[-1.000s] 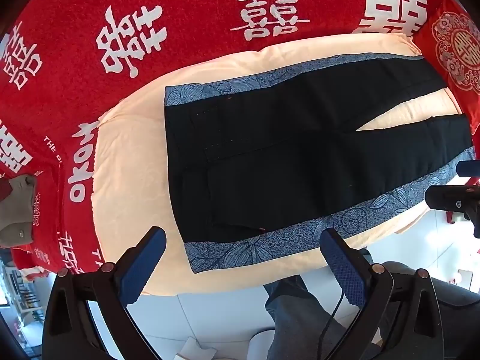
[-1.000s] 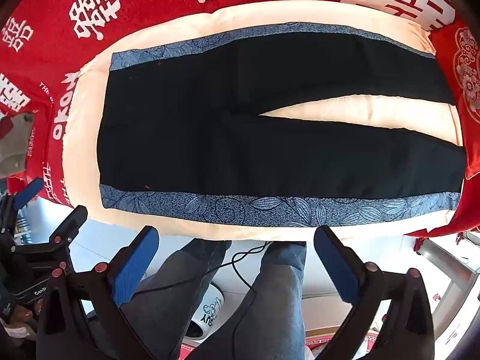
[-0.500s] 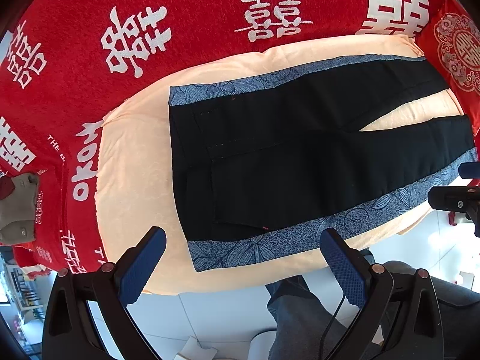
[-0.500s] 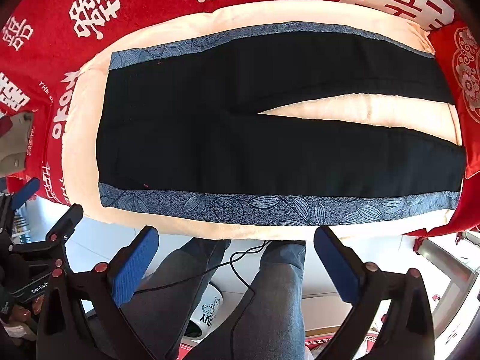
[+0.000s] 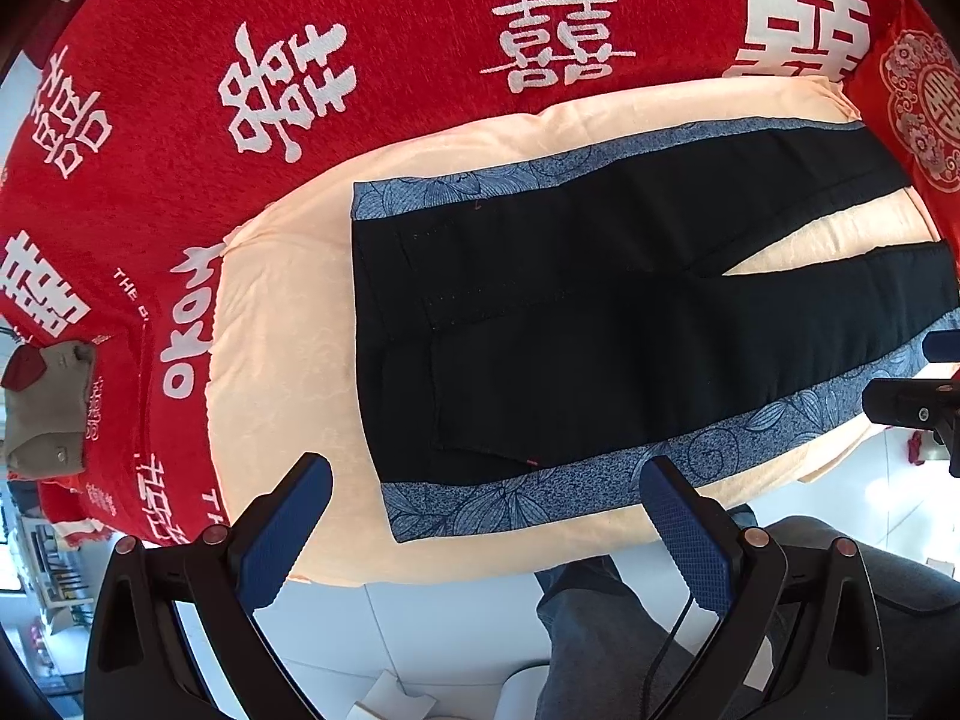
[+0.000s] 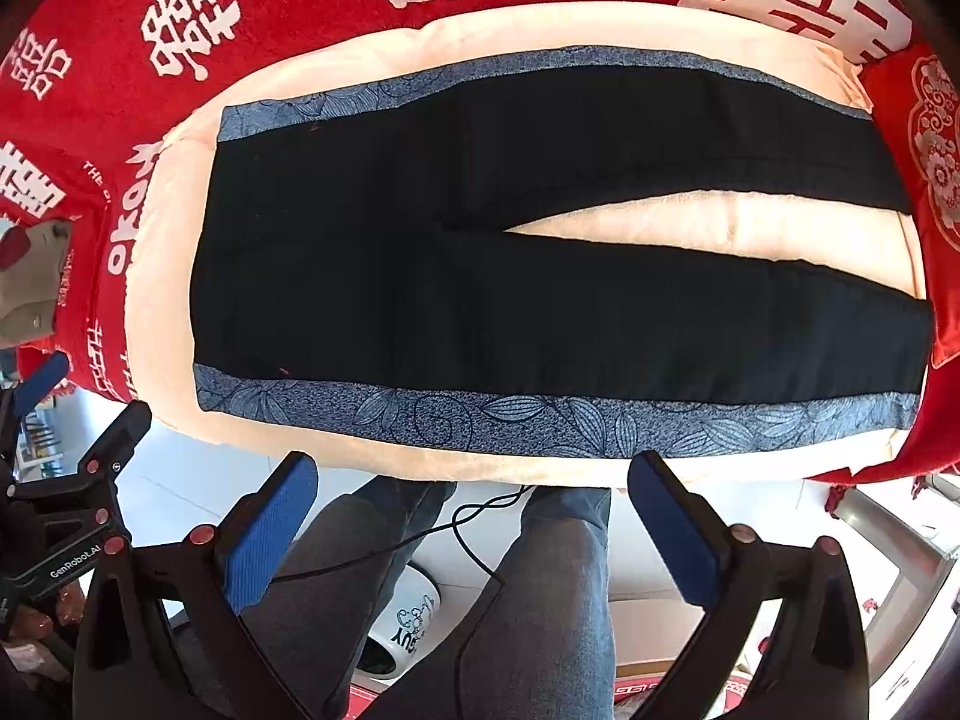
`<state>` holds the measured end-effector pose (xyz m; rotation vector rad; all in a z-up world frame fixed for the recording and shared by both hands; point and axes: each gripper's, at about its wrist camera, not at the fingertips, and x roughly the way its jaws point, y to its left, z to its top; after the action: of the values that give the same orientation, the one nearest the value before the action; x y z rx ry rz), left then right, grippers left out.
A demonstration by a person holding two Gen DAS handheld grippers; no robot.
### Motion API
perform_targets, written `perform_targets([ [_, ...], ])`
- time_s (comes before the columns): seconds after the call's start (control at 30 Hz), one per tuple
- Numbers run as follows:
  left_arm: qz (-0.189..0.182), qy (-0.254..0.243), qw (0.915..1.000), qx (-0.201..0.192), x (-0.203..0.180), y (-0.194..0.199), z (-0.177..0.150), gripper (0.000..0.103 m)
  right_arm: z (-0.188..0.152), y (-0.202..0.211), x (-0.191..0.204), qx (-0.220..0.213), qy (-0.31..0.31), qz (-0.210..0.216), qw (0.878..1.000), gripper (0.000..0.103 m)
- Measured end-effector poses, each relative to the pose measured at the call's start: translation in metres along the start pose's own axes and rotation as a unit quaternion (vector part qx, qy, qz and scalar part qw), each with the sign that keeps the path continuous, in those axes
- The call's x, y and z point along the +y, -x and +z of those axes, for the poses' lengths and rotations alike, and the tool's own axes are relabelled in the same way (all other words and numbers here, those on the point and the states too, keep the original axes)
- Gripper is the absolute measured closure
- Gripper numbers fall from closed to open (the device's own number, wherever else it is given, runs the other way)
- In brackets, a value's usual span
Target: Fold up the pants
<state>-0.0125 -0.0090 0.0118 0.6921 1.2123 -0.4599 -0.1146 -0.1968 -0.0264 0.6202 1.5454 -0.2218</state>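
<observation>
Left view has crept in on the waistband since 1 s ago: the pants (image 5: pixel 600 324) sit a bit larger and lower in frame. Right view is almost unchanged, a slight drop at most.

Pants lie flat and unfolded on the peach cushion (image 5: pixel 282 324), which sits on the red blanket (image 5: pixel 180 30). Waist is at the left of both frames, 2 legs run right with a V-gap of cushion between them. Blue floral side stripe (image 6: pixel 540 414) runs along the bottom edge of the garment in the right view, just above the pads.

Left gripper (image 5: pixel 486 492): fingers wide, nothing held, hovering at the lower centre, over the waist-end corner of the near stripe. Right gripper (image 6: pixel 474 480): fingers wide, nothing held, below mid-length of the near leg, clear of the fabric.

My read: fold not started, the step in hand is the approach for a lengthwise fold, near leg over far leg.

To do it well:
- Left pinches the near waist corner on the stripe, right pinches the near edge farther toward the hem.
- Grab all layers of the leg, not just the top 1.
- Lift both together, keep the edge taut, carry it to the far stripe at the top of the garment.
- The cushion is soft, so go shallow; digging in risks pinching the cover.
</observation>
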Motion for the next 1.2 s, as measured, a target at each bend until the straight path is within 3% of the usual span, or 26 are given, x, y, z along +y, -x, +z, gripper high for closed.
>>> perform_targets([
  [0.13,0.017,0.018,0.9997,0.004,-0.008,0.008,-0.002,0.0,0.001,0.008,-0.009,-0.006,0.016,0.007,1.0,0.0],
  [0.2,0.004,0.039,0.9992,0.003,-0.009,0.012,-0.003,0.0,0.0,0.012,-0.014,-0.009,0.026,0.008,1.0,0.0],
  [0.47,0.02,0.096,0.9945,0.037,-0.03,0.023,-0.012,0.0,-0.009,0.019,-0.039,-0.024,0.055,0.004,0.998,0.0],
  [0.7,0.02,0.083,0.9954,0.043,-0.038,0.021,-0.021,0.0,-0.016,0.01,-0.044,-0.019,0.033,0.026,0.999,0.0],
  [1.07,-0.004,0.066,0.9965,0.051,-0.01,-0.039,-0.036,0.0,-0.023,-0.044,-0.017,-0.022,-0.021,0.026,0.999,0.0],
  [1.2,-0.015,0.07,0.9957,0.059,0.001,-0.067,-0.043,0.0,-0.027,-0.065,-0.008,-0.019,-0.034,0.048,0.998,0.0],
])
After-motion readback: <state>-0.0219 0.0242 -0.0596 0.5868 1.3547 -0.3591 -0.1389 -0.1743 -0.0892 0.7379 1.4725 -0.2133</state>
